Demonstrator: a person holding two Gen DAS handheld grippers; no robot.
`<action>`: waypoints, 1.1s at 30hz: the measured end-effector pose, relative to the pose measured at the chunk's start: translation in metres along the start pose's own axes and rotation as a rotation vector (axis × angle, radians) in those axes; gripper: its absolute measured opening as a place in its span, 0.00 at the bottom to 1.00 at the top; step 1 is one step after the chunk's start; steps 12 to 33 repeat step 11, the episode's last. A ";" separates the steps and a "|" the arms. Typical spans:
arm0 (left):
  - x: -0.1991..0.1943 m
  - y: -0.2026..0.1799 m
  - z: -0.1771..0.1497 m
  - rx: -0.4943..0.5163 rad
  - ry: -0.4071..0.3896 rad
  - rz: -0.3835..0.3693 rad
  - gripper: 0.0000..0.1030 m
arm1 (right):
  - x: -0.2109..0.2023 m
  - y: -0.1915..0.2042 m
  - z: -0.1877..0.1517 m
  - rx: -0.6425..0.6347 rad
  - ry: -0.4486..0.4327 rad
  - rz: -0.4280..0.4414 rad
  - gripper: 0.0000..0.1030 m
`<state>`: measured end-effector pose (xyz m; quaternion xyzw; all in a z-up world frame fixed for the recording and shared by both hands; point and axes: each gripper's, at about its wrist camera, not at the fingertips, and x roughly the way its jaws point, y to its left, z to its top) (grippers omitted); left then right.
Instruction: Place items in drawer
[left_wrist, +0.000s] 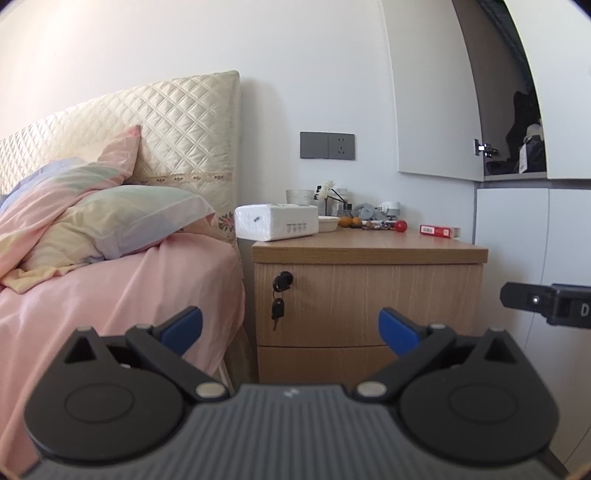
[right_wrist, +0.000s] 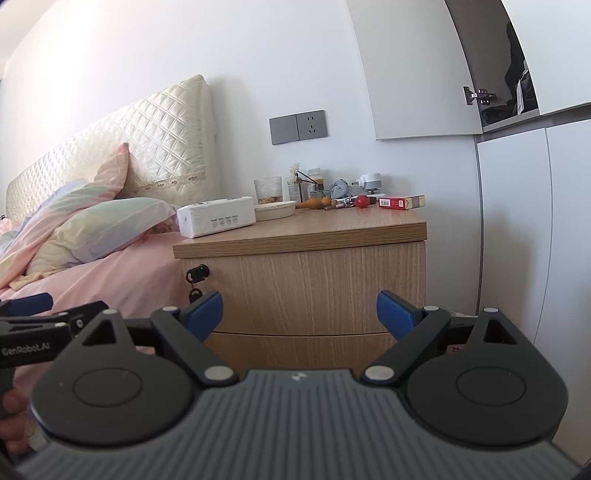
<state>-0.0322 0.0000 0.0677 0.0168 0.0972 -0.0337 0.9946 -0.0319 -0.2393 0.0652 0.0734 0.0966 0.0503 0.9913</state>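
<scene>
Both tongs (left_wrist: 290, 326) (right_wrist: 299, 314) spread, empty; nightstand (left_wrist: 369, 254) drawers closed, top cluttered.

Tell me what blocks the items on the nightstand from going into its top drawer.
The top drawer is shut, its front flush, with a key hanging from its lock. It must be pulled out first. Both tongs, left and right, are open and empty, short of the nightstand.
</scene>
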 end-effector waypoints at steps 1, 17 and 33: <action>0.000 0.000 0.000 0.002 0.001 -0.001 1.00 | 0.000 0.000 0.000 0.000 0.000 -0.002 0.89; -0.002 -0.001 0.000 0.006 -0.001 -0.015 1.00 | -0.003 -0.004 0.000 0.003 -0.007 -0.012 0.89; -0.002 -0.001 0.000 0.006 -0.001 -0.015 1.00 | -0.003 -0.004 0.000 0.003 -0.007 -0.012 0.89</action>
